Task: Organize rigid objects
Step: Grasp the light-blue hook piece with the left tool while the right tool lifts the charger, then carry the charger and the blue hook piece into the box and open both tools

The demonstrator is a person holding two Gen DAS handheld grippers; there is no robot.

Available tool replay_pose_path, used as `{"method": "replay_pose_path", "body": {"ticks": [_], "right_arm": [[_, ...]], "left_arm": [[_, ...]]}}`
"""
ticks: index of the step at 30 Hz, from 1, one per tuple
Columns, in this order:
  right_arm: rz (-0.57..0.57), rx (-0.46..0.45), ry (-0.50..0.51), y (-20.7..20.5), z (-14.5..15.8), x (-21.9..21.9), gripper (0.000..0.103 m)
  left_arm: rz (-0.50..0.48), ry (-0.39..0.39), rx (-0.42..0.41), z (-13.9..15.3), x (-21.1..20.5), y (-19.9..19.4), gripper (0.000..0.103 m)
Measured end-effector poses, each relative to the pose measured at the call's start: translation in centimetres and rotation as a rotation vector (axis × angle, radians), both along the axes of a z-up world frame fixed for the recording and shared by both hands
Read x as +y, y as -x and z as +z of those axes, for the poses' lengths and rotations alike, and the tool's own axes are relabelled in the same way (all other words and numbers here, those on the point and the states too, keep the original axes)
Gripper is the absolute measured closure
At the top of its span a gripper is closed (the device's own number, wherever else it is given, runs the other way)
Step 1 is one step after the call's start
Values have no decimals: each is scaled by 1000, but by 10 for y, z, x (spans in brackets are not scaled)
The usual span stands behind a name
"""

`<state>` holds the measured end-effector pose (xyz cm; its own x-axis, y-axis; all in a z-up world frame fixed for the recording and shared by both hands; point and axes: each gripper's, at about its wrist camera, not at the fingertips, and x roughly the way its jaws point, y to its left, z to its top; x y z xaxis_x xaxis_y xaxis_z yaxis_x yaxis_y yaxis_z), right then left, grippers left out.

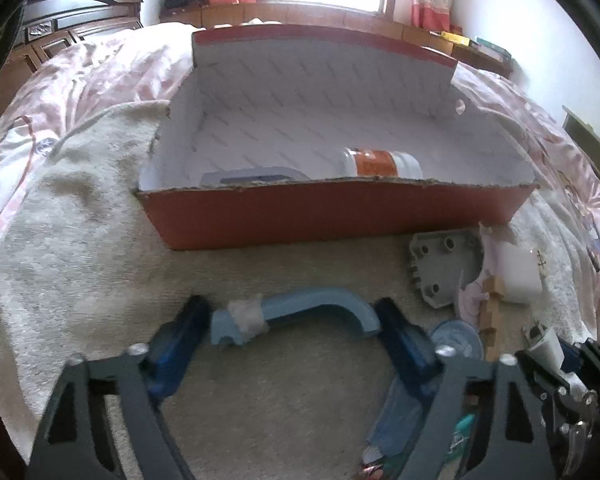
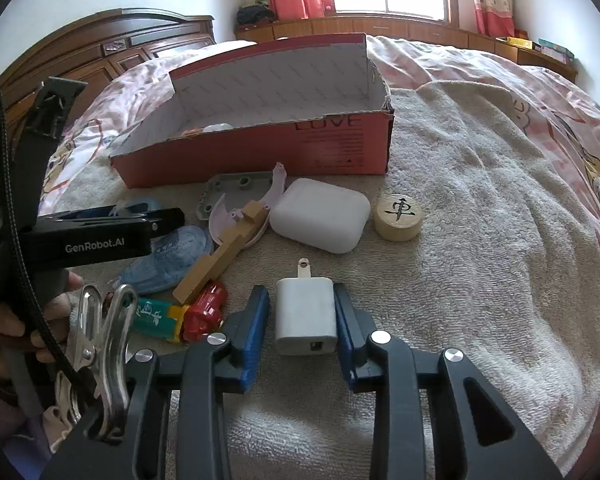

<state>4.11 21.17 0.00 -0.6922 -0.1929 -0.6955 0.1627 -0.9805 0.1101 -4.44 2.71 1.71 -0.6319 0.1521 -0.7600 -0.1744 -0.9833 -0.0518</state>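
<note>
A blue curved handle [image 1: 300, 312] is spanned end to end by the left gripper [image 1: 296, 320], whose wide-spread fingers press against both its ends, just in front of the red cardboard box [image 1: 332, 212] on the beige towel [image 1: 80, 240]. Inside the box, an orange-labelled white bottle [image 1: 380, 162] and a grey flat item [image 1: 252, 176] are seen. A white charger plug [image 2: 305, 316] is clamped between the narrowly parted fingers of the right gripper [image 2: 302, 320]. Nearby, a white earbud case [image 2: 320, 220], a wooden chess piece [image 2: 398, 212] and a grey plastic bracket [image 2: 228, 192] are laid on the towel.
</note>
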Motion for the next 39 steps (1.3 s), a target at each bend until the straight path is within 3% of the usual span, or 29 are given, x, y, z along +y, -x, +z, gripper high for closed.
{"method": "replay_pose_path", "body": {"ticks": [14,16,19,23,29,39], "right_arm": [[-5,-8,17,-1,4,-1,67],[-11,-12,44,-1,7,3,74],[-6,-7,97,-1,11,7,76],[21,51,51,-3,25,0,76],[52,96,60,16,50,-4,76],[62,86,52,69,77,-12,76]], "left_arm": [[-31,33,69,22,1,-30,24],[-27,20,78,27,-1,-33,24],[-23,8,87,33,-3,-35,24],[-26,7,100,39,-1,-36,24],[-31,10,130,55,1,-26,24],[-16,3,166,82,8,22,24]]}}
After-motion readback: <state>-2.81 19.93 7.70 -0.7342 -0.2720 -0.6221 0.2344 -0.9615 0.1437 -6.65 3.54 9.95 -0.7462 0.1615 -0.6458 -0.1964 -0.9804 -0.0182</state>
